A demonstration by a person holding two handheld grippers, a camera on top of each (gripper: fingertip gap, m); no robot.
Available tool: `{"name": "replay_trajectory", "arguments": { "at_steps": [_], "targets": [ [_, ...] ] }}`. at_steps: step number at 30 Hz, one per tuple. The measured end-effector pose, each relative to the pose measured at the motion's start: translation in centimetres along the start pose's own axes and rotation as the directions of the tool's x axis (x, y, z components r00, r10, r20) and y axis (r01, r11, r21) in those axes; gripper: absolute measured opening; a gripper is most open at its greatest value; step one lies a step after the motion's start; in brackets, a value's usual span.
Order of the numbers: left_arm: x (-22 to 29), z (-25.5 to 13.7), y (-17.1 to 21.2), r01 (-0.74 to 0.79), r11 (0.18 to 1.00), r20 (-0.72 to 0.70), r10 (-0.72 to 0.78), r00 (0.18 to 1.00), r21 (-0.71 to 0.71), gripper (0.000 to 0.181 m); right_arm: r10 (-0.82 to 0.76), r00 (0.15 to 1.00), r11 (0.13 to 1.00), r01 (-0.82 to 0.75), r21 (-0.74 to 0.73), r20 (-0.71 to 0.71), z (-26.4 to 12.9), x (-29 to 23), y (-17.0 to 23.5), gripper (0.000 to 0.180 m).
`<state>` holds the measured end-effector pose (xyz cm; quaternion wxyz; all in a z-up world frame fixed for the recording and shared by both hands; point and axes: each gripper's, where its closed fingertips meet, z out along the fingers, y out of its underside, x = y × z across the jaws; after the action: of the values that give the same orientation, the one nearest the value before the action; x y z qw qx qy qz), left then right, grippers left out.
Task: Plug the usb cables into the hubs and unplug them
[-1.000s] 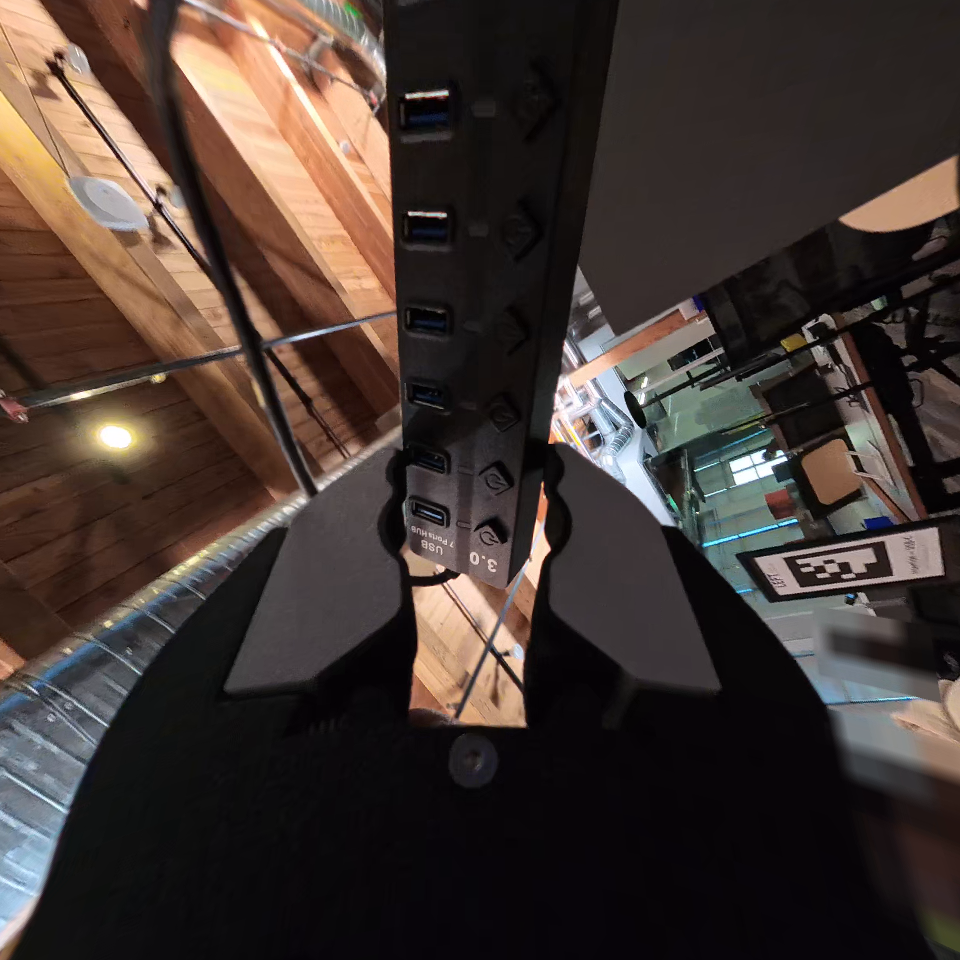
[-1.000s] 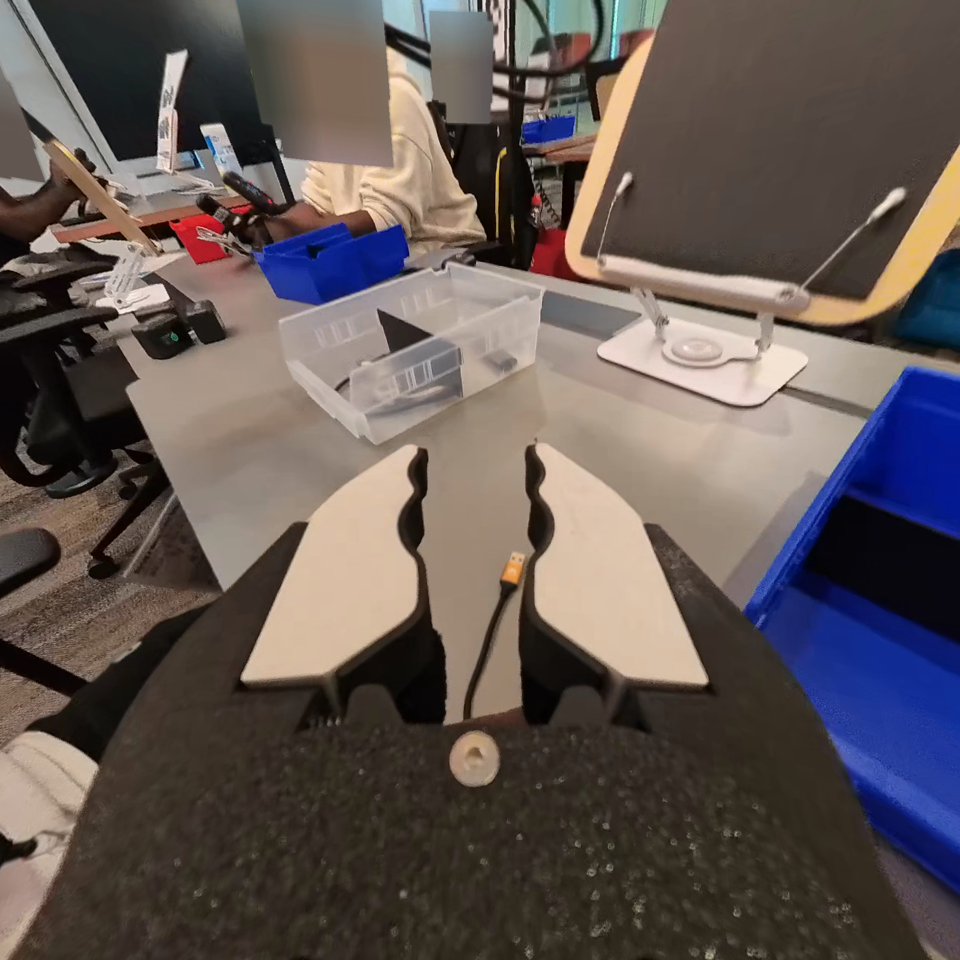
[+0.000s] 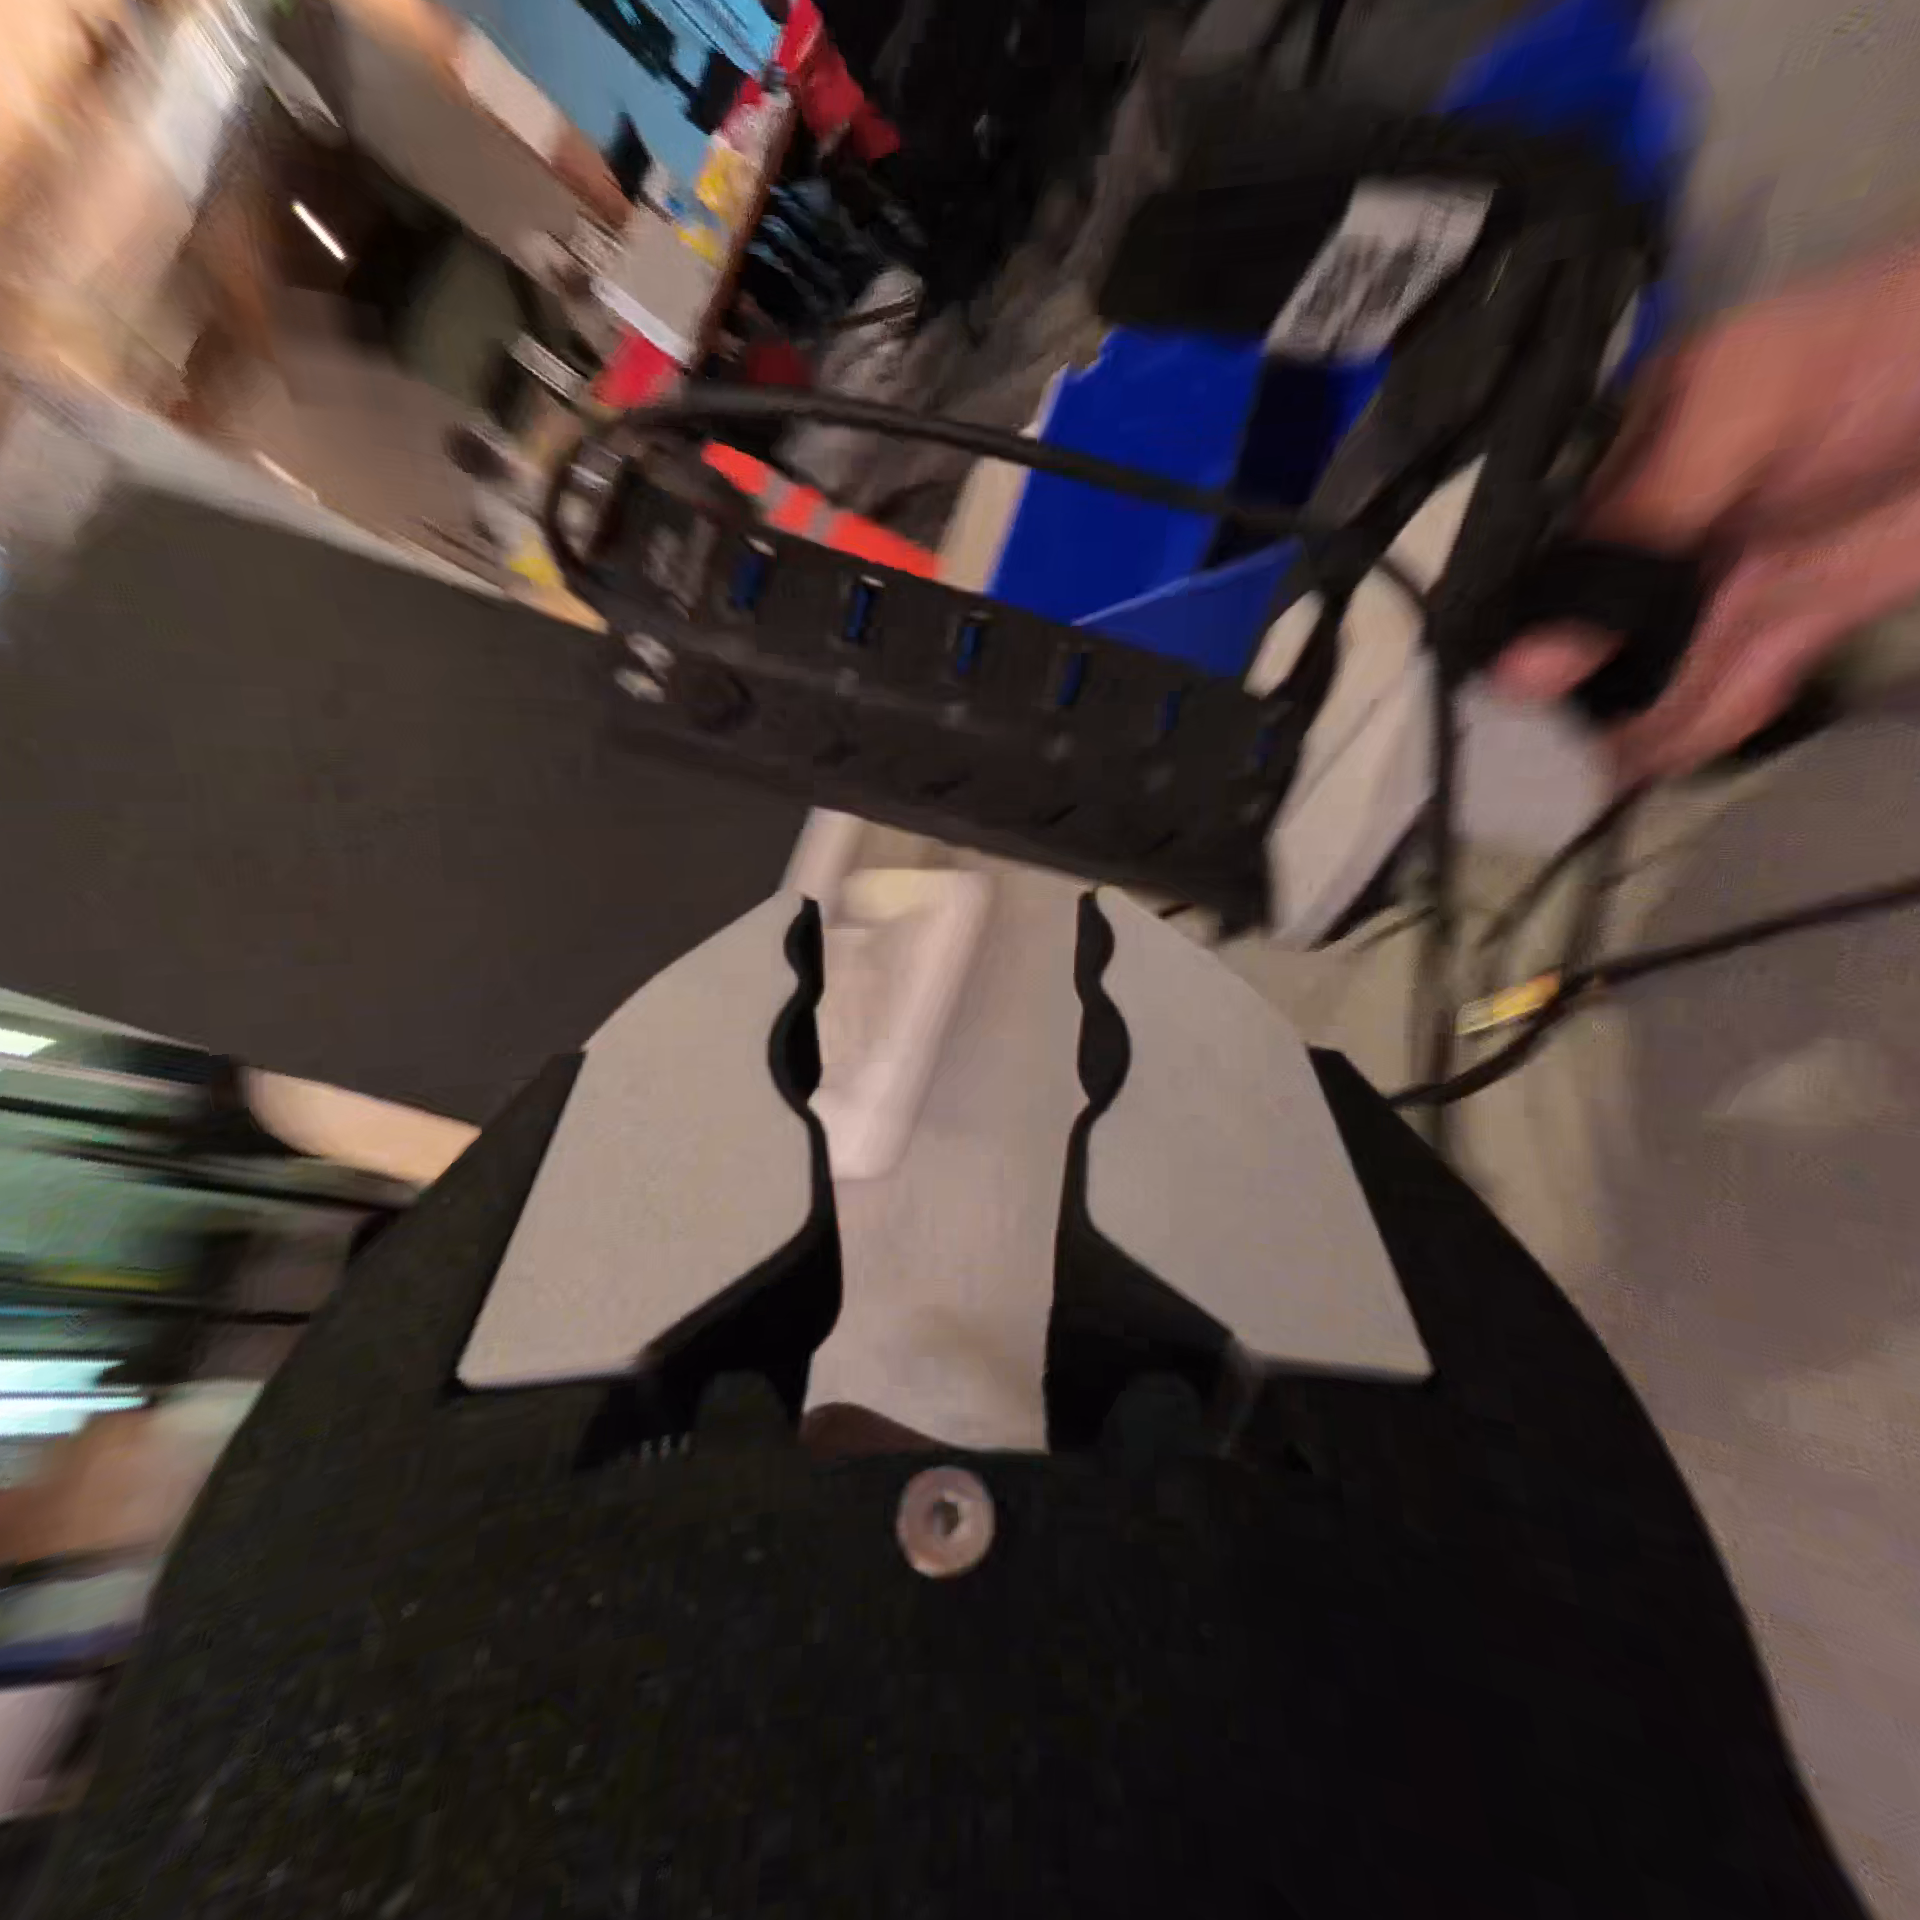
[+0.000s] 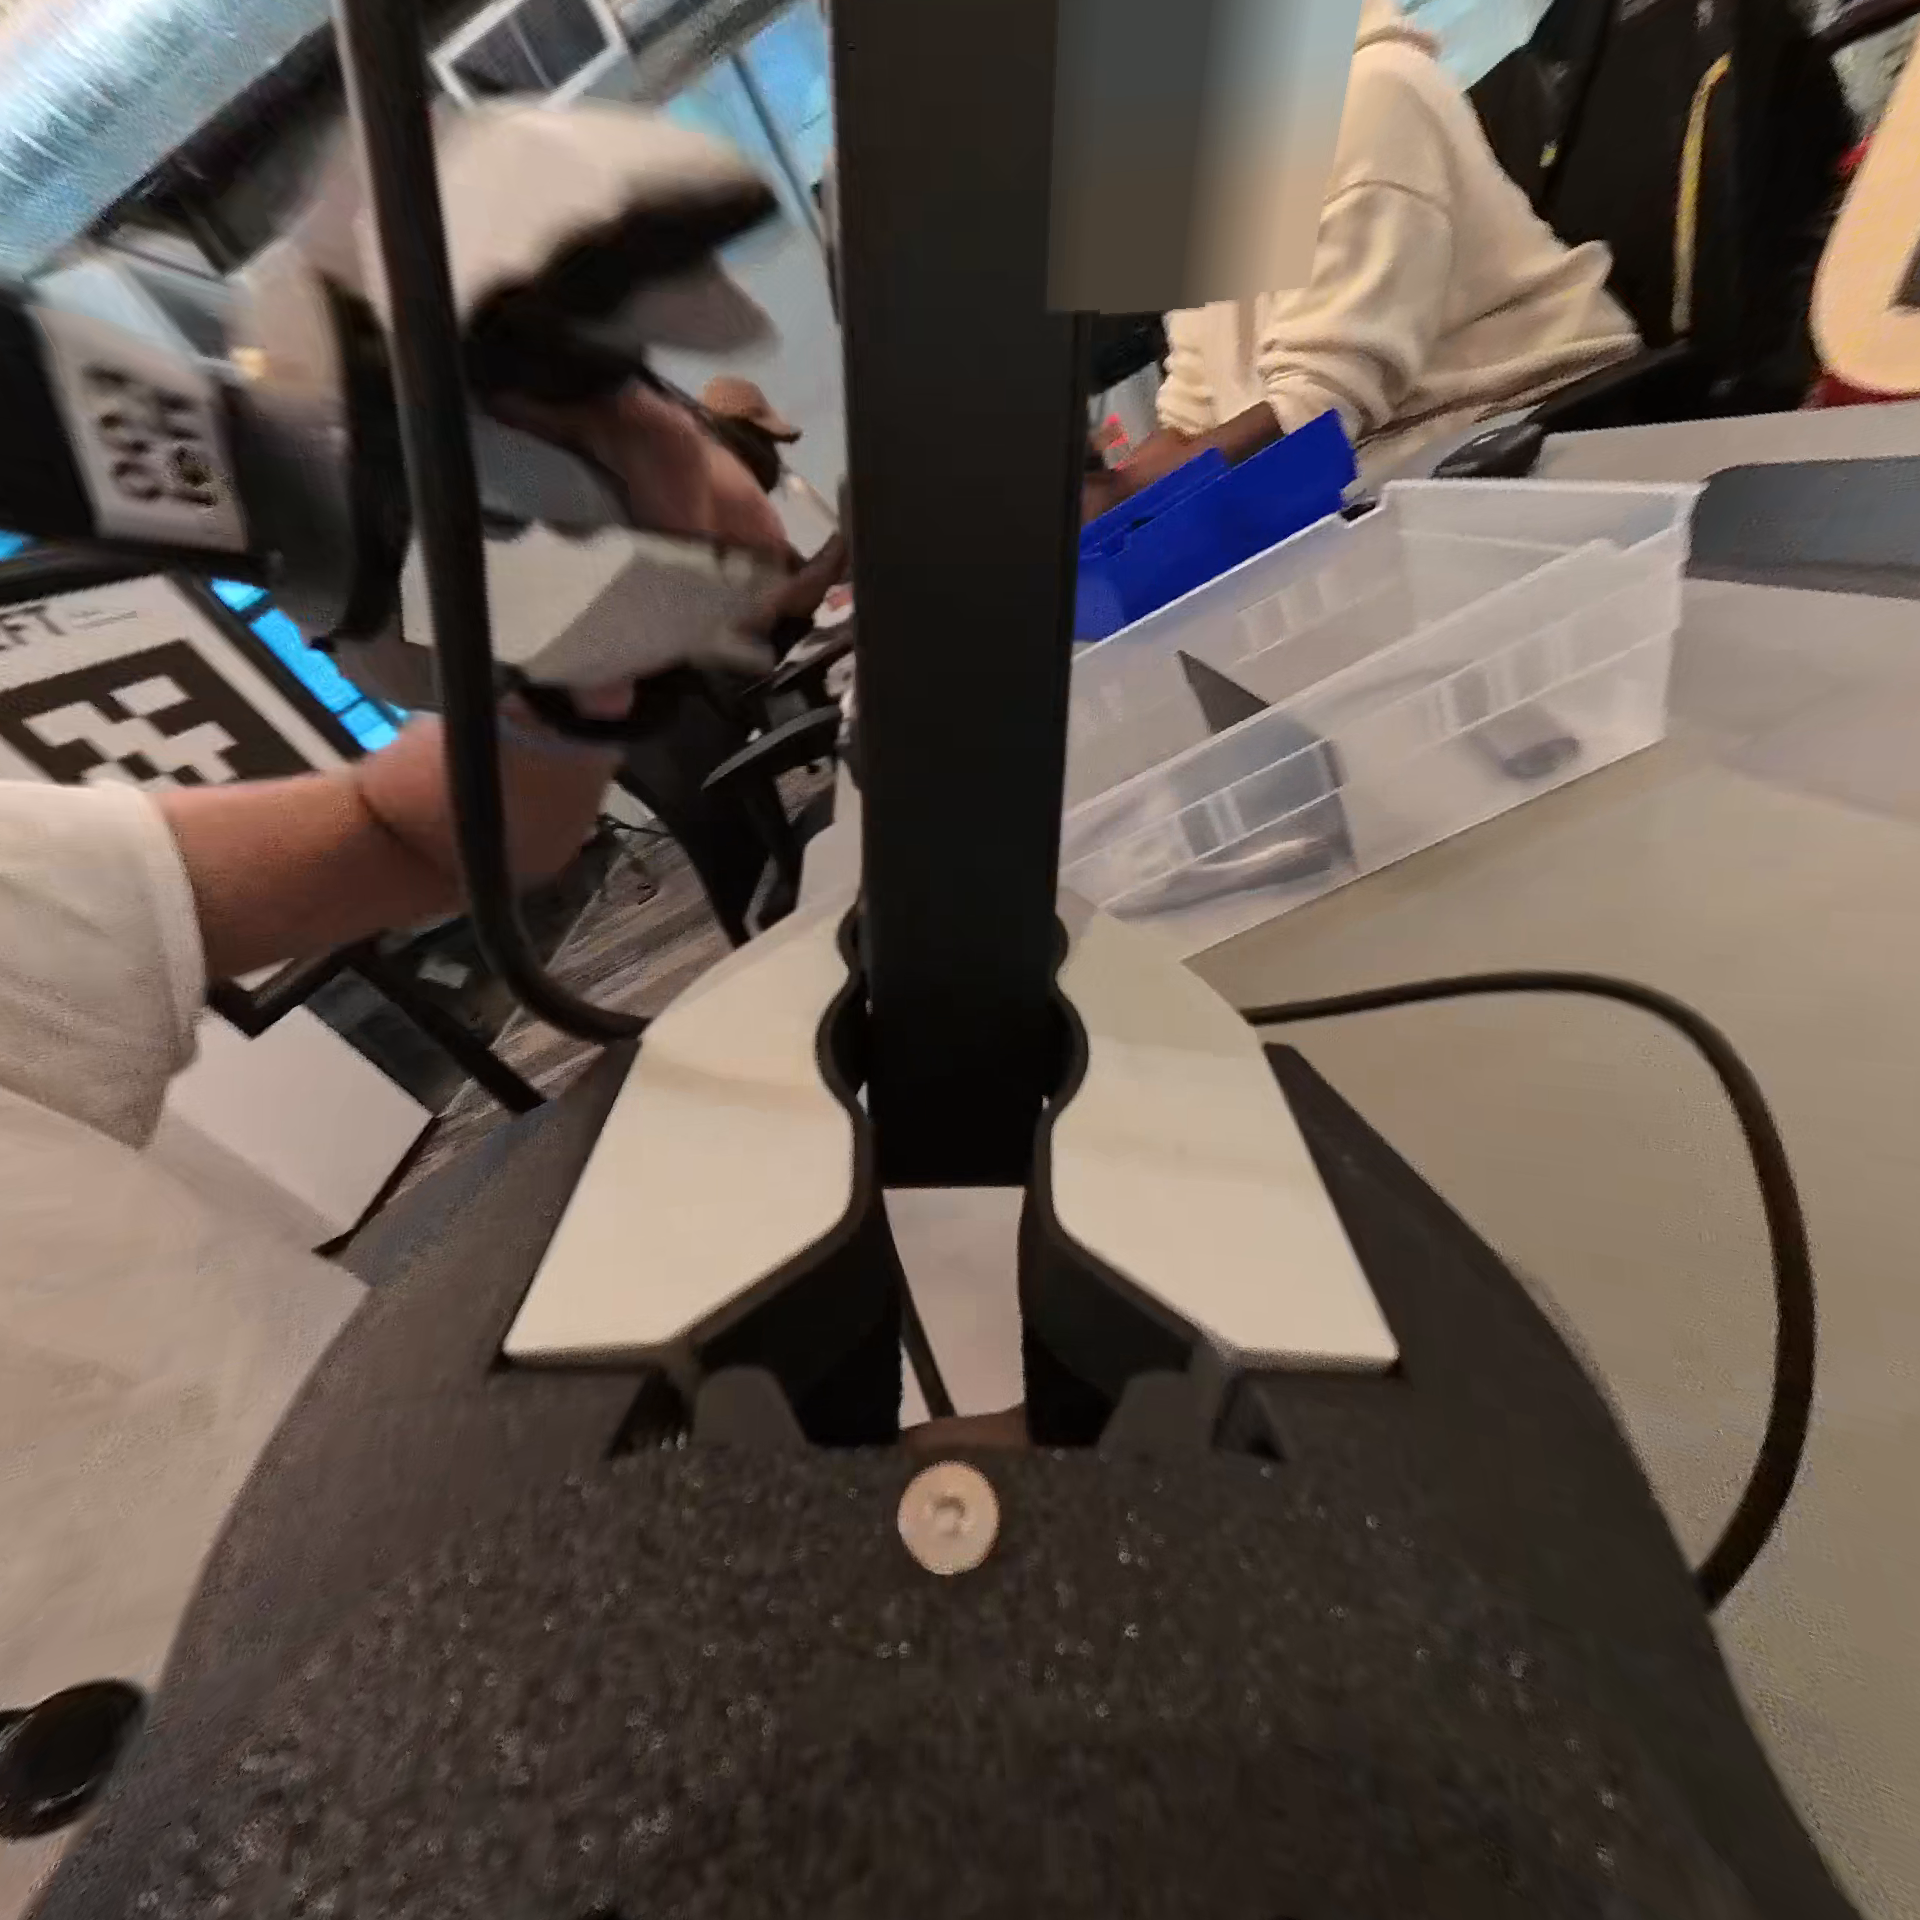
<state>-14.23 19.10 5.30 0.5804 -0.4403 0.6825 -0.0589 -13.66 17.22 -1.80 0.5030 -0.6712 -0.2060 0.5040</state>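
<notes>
While R gripper (image 4: 956, 997) clamps hub (image 4: 951, 520), bin (image 4: 1455, 665) behind.

Left wrist view smearing with heavy motion blur, hub (image 3: 945, 717) soft. Right wrist view staying sharp at centre, blurring toward 9 o'clock, edges bending; glare sitting on fingers (image 4: 1174, 1174).

Hub (image 4: 951, 582) left of bin (image 4: 1455, 665)

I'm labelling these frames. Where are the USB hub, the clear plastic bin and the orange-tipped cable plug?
USB hub (image 4: 956, 623), right wrist view: its black back face, above the gripper.
Clear plastic bin (image 4: 1455, 717), right wrist view: the near side wall.
Orange-tipped cable plug (image 3: 1507, 1006), left wrist view: the blurred orange tip.
</notes>
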Motion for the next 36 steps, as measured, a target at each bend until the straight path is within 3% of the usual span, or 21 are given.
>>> {"name": "replay_trajectory", "arguments": {
  "at_steps": [2,4,6,8,14,19,25,30,34,36],
  "targets": [
    [2.3,0.1,-0.5,0.43,0.9,-0.181,-0.412,0.893,0.071,0.048,0.001,0.999,1.0,0.0,-0.006,0.038,0.1,-0.6,0.4,0.027],
    [2.7,-0.3,-1.4,0.728,0.671,-0.333,-0.66,0.673,0.141,0.048,0.008,0.995,1.0,-0.01,0.025,0.095,0.3,-1.5,0.5,0.027],
    [2.4,-0.1,-1.1,0.88,0.453,-0.424,-0.776,0.467,0.141,0.052,0.011,0.989,0.999,-0.017,0.042,0.145,0.4,-2.1,0.9,0.027],
    [2.8,0.6,-0.6,0.931,0.348,-0.48,-0.802,0.355,0.108,0.054,0.02,0.985,0.999,-0.026,0.035,0.172,0.6,-2.4,1.4,0.027],
    [1.6,1.0,-0.1,0.939,0.309,-0.499,-0.796,0.342,0.151,0.041,0.03,0.981,0.999,-0.025,-0.03,0.193,1.6,-2.5,3.2,0.027],
    [0.8,0.5,-0.3,0.928,0.341,-0.485,-0.792,0.371,0.152,0.026,0.024,0.982,0.998,-0.013,-0.062,0.186,1.9,-2.4,4.2,0.027],
    [0.9,0.5,0.8,0.94,0.322,-0.469,-0.816,0.338,0.117,0.024,0.064,0.985,0.996,-0.052,-0.079,0.158,2.2,-1.7,4.5,0.03],
    [-0.7,-0.5,3.0,0.897,0.401,-0.325,-0.836,0.442,0.187,0.023,-0.034,0.988,0.991,0.014,-0.13,-0.148,0.9,2.0,3.9,0.041],
    [-2.0,-2.7,5.8,0.764,0.595,-0.033,-0.783,0.621,0.249,0.023,-0.214,0.855,0.974,0.152,-0.165,-0.472,-3.9,3.8,1.0,0.039],
    [-1.2,-3.7,6.6,0.751,0.609,0.033,-0.782,0.623,0.254,0.024,-0.278,0.764,0.958,0.179,-0.224,-0.582,-6.3,4.0,1.0,0.039]
  ]
}}
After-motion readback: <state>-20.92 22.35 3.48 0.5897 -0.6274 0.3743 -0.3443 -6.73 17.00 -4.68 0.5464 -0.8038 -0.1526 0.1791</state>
